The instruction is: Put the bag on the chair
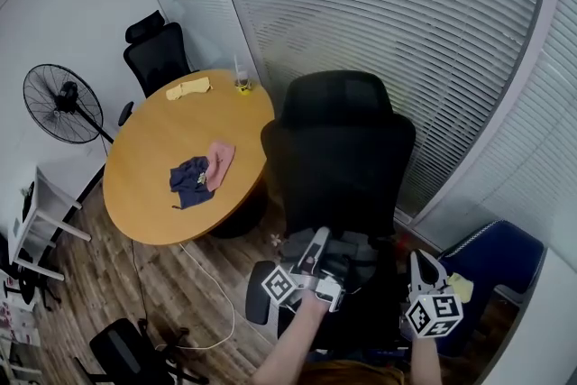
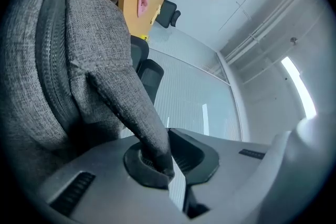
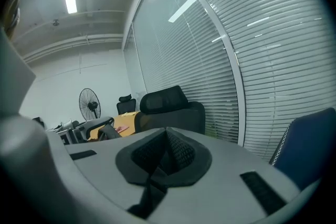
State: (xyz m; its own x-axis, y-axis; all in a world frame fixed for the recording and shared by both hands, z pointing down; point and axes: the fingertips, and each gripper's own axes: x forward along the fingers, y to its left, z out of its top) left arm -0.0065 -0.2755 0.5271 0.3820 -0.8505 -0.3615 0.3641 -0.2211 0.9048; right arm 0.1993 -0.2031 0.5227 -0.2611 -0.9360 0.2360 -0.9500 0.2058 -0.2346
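Note:
A grey fabric bag [image 2: 63,60] with a zipper fills the left of the left gripper view. My left gripper [image 2: 160,162] is shut on a grey strap of it, pinched between the pads. In the head view the left gripper [image 1: 317,259] holds the bag [image 1: 359,250] low in front of the black high-backed office chair [image 1: 343,153], over its seat; I cannot tell whether the bag rests on it. My right gripper [image 1: 424,273] hangs just right of the bag. In its own view the right gripper [image 3: 167,157] is shut with nothing between the pads, and the chair [image 3: 168,107] stands ahead.
A round wooden table [image 1: 144,194] with a pink cloth [image 1: 220,160], a dark cloth [image 1: 189,178] and a yellow cloth [image 1: 187,88] stands left of the chair. Behind it are a second black chair [image 1: 158,54] and a standing fan [image 1: 61,104]. A blue chair [image 1: 500,261] sits at the right, against the blinds.

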